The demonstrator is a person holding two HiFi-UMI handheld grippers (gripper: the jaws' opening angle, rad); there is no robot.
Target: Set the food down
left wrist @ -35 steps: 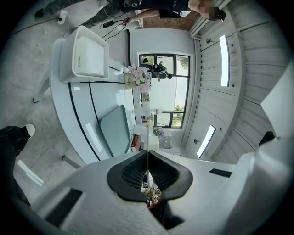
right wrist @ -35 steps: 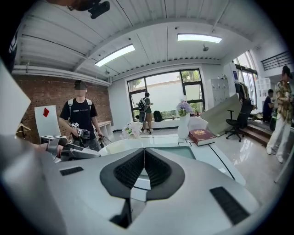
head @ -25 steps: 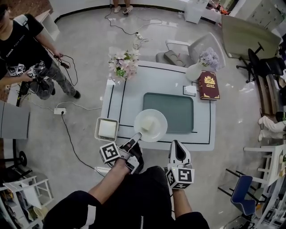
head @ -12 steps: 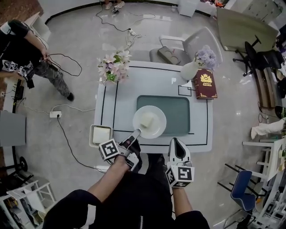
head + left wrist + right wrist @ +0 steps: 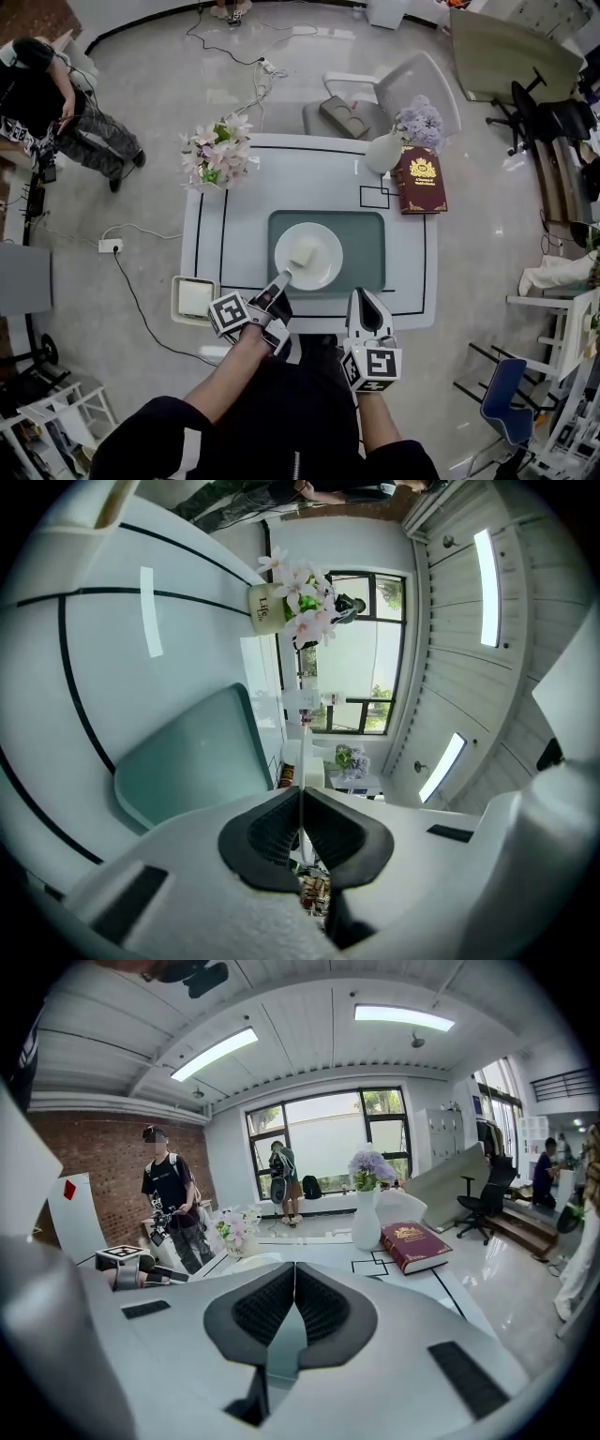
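White round plate, plain, and on it a pale cream cube of food; teal-green rectangular mat beneath; white table ruled with thin black lines; far right, a dark red book stamped with a gold emblem; far left, pink-and-white flowers with green leaves

Light: bright and even; ceiling strips above the right tongs, daylight from the window ahead of them.
Glare: lamp streak mirrored on the table beyond the left tongs.
Distortion: fisheye bending and black corners in both gripper views.
Shadows: faint.
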